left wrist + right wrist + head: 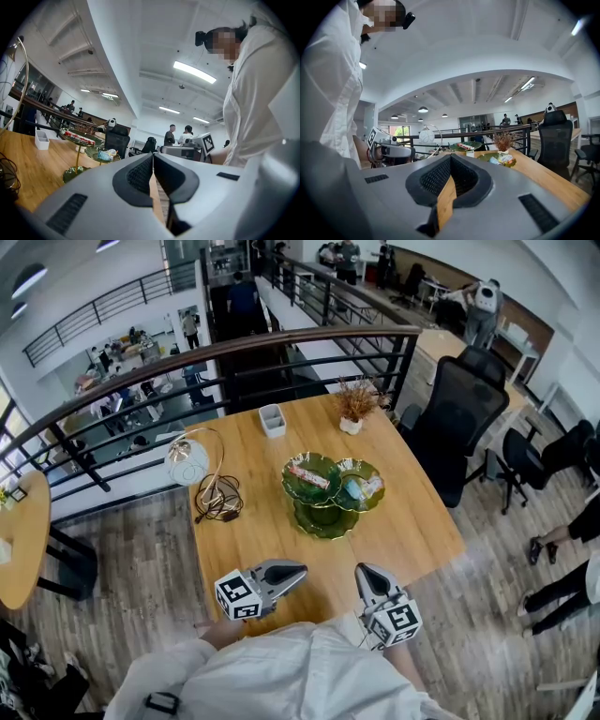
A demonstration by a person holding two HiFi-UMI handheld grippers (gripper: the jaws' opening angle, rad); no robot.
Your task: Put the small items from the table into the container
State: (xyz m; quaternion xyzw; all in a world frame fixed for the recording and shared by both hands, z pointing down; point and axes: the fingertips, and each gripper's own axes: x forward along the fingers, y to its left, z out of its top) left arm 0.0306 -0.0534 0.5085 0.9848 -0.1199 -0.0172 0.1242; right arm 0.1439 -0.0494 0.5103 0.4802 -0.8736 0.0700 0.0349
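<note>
A green three-dish stand [323, 512] sits mid-table. Its upper dish holds a red-and-white wrapped snack [309, 475]; the right dish holds blue-and-white packets [364, 488]. Both grippers hover above the table's near edge, apart from the stand. My left gripper [302, 570] points right, and in its own view my left gripper [153, 155] has its jaws touching, with nothing between them. My right gripper [361, 570] points toward the stand. In its own view my right gripper [451, 157] is shut and empty. The stand [465, 147] stands ahead of it.
A small white box [272, 420] stands at the table's far side, beside a dried plant in a pot [354, 407]. A globe lamp [187, 462] and a cable tangle [217, 500] lie at left. A black chair [459, 418] is right of the table, with a railing [281, 343] behind.
</note>
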